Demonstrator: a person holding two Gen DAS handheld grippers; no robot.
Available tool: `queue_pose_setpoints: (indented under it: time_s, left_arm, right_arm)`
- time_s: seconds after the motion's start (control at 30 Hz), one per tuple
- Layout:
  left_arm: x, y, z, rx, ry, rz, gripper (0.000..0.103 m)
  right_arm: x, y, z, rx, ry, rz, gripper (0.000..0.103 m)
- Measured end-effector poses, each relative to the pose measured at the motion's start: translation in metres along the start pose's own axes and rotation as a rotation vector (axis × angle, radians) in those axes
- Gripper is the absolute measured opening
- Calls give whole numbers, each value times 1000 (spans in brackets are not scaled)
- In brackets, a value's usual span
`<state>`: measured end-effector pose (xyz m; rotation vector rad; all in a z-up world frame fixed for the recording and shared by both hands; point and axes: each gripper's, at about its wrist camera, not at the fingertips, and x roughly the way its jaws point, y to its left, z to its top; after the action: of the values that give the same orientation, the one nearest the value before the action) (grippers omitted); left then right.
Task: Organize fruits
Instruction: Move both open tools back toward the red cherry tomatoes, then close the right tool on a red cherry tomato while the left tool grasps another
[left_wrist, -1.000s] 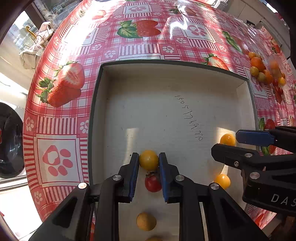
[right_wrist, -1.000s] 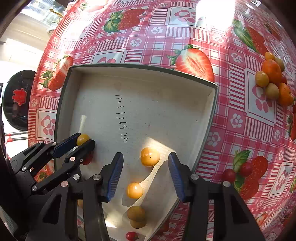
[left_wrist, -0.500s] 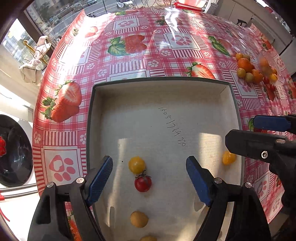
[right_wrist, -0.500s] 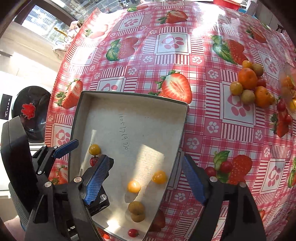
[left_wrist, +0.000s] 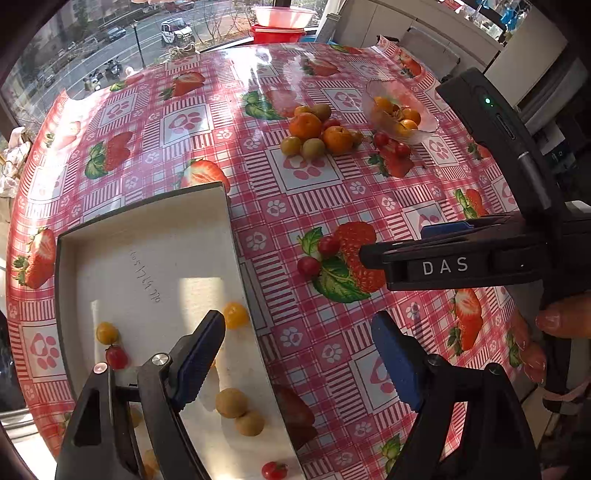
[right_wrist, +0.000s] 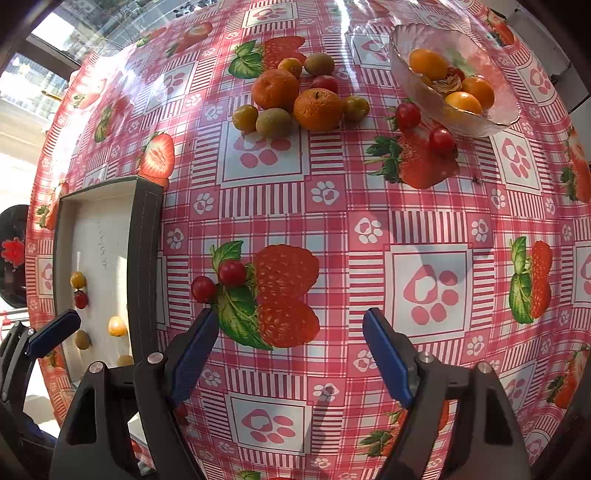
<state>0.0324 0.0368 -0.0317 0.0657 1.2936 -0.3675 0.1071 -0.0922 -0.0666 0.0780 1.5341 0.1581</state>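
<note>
A strawberry-print cloth covers the bench. Both the left tool and right tool gape apart, empty. Small fruits lie in the white tray; two cherry tomatoes sit just beside it.

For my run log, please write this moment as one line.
left hand-held gripper: open, empty | right hand-held gripper: open, empty | tray: holds small fruits | two cherry tomatoes: on tablecloth

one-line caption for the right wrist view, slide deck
Open right gripper hovers over strawberry-print tablecloth near two cherry tomatoes; tray left, glass bowl beyond.
</note>
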Motion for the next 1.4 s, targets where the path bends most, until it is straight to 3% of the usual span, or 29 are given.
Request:
queue_pose_setpoints:
  time_s: [0.1, 0.17, 0.27, 0.53, 0.73, 0.87, 1.0, 1.17, 1.3, 1.4]
  left_arm:
    - [19, -23, -7, -3, 34, 9, 82]
    - [31, -28, -11, -16, 50, 32, 82]
    - [48, -27, -13, -37, 68, 85, 82]
    - [57, -8, -1, -23, 25, 191, 82]
    - [56, 11, 8, -14, 20, 172, 82]
    - [61, 9, 12, -17, 33, 150, 82]
    - [68, 12, 18, -74, 59, 116, 82]
    - [73, 13, 24, -54, 70, 129, 82]
    - [71, 13, 25, -44, 72, 124, 82]
    - [72, 13, 25, -33, 75, 132, 82]
  right_arm:
    - [0, -9, -2, -26, 6, 1, 80]
    - [1, -13, -3, -31, 12, 22, 69]
    - [5, -13, -3, -63, 19, 62, 61]
    - [25, 23, 8, -210, 30, 129, 53]
    - [34, 41, 17, -240, 20, 164, 43]
    - [34, 41, 21, -224, 19, 221, 26]
    - [37, 34, 25, -187, 15, 247, 25]
    - [36, 28, 20, -216, 8, 243, 25]
    - [31, 18, 24, -142, 0, 332, 25]
    - [28, 11, 25, -122, 2, 337, 25]
